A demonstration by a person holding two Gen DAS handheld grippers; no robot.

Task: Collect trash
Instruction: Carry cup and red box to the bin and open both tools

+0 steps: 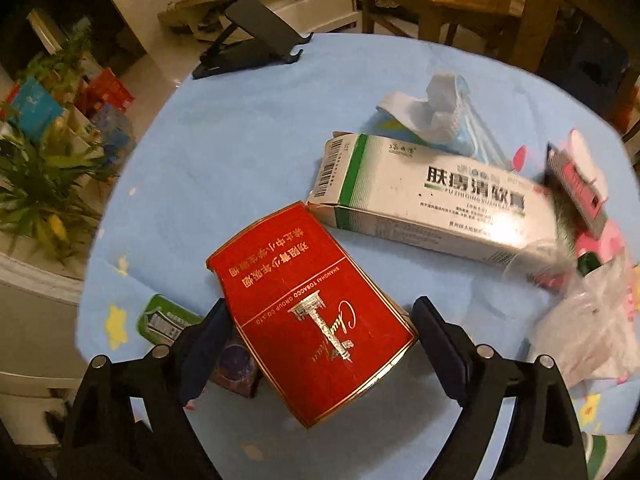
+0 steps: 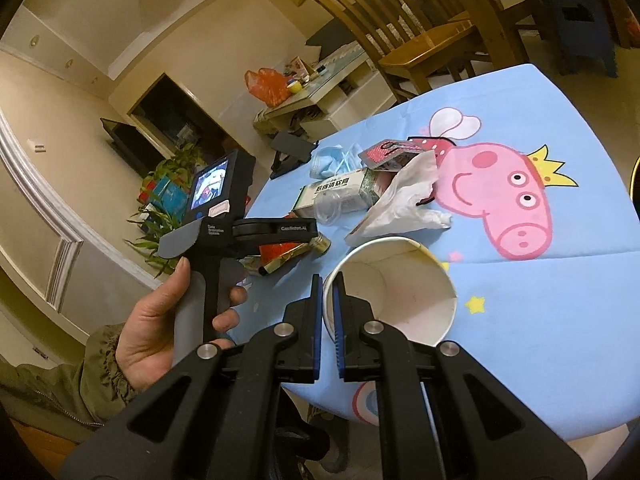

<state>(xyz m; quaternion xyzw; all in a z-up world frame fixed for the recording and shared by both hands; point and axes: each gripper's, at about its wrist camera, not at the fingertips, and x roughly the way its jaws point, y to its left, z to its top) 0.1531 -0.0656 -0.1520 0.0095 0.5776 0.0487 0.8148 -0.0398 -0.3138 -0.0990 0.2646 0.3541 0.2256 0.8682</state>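
Your left gripper straddles the red cigarette pack on the tabletop.
Jaws wide, gripping nothing; closing skewed could shove it. Right jaws pinch the paper cup rim, which may crumple.

Pink packet motion-blurred; green tin half hidden behind finger

One red cigarette pack, one white medicine box, one paper cup, two wooden chairs.
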